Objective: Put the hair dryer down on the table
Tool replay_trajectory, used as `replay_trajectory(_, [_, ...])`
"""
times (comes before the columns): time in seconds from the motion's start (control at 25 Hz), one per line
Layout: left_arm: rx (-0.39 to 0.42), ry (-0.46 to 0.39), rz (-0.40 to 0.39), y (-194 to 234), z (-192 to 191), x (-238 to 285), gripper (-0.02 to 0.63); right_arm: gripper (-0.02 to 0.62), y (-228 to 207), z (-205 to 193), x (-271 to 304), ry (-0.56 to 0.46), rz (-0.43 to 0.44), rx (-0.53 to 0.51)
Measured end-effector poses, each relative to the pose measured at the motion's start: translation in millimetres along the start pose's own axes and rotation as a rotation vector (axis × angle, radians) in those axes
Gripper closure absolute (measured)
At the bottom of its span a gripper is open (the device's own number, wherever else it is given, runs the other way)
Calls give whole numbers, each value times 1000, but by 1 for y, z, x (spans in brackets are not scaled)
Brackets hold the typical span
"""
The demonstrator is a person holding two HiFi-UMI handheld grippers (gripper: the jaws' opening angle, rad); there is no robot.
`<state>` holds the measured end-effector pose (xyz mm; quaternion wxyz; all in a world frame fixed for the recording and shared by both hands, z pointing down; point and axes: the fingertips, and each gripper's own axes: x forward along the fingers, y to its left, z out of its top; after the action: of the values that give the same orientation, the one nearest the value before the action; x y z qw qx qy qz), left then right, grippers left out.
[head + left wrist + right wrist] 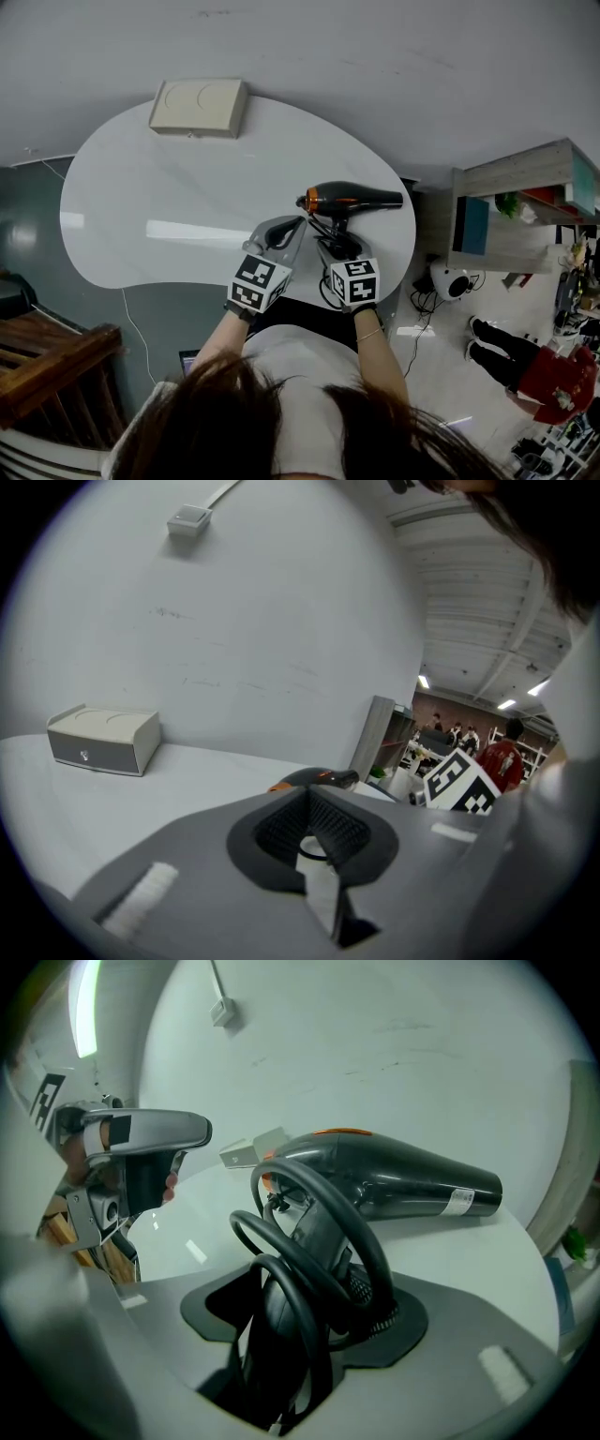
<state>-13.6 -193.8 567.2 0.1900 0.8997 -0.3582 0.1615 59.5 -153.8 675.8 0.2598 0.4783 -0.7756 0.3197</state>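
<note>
Our right gripper (305, 1321) is clamped on the hair dryer (403, 1180) by its handle, with the cord (319, 1241) bunched in so nothing dangles. We judge the level barrel, low over the counter (169, 197), ready for setting down. Our left gripper (314, 832), closed on nothing, waits beside.

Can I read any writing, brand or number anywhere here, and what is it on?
No readable text anywhere.
On the hair dryer, a white label: print too small to read.
On the beige box, a small mark: too blurred.
On the marker cubes: black-and-white square patterns, no words.
</note>
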Motion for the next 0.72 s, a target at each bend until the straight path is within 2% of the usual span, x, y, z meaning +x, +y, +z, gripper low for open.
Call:
replay_trajectory(0.24, [0, 4, 3, 0, -3, 1, 549, 343, 1, -1, 1, -3, 14, -19])
replay_trajectory(0.44, [-1, 1, 12, 2, -3, -2, 549, 303, 5, -1, 1, 10, 50, 3])
replay_trajectory(0.56, [-1, -4, 17, 3, -1, -4, 549, 271, 2, 0, -1, 12, 41, 11])
replay_trajectory(0.72, [1, -12, 22, 4, 2, -7, 549, 264, -3, 1, -5, 2, 34, 9])
